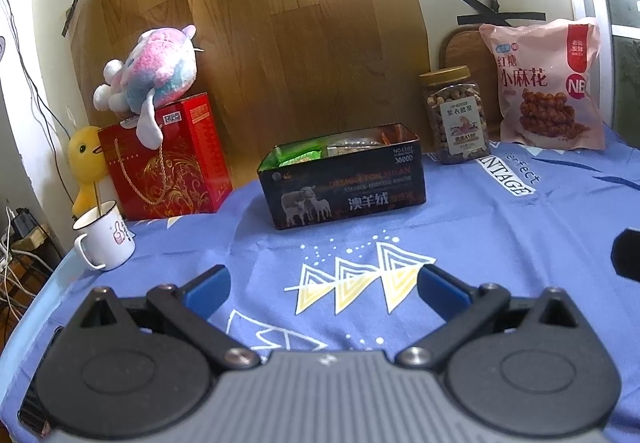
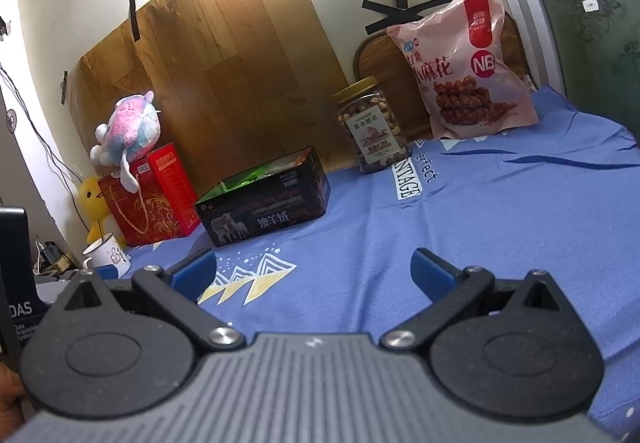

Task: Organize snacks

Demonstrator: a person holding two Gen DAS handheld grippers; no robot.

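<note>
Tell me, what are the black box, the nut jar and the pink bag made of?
Black box: probably glossy printed tin, with a coppery reflective inside. Nut jar: clear plastic or glass, nuts visible, gold lid. Pink bag: thin shiny plastic film, crinkled.

Both wrist views look low across the blue-clothed surface [image 1: 500, 243] toward the far wall, sharing the black tin [image 1: 342, 183] [image 2: 264, 209]; the right view sits further right.

1 black tin [image 1: 344, 187] | 1 nut jar [image 1: 456, 115] | 1 pink snack bag [image 1: 548, 87] | 1 red gift box [image 1: 168, 163] | 2 plush toys [image 1: 148, 71] | 1 mug [image 1: 106, 241]
</note>
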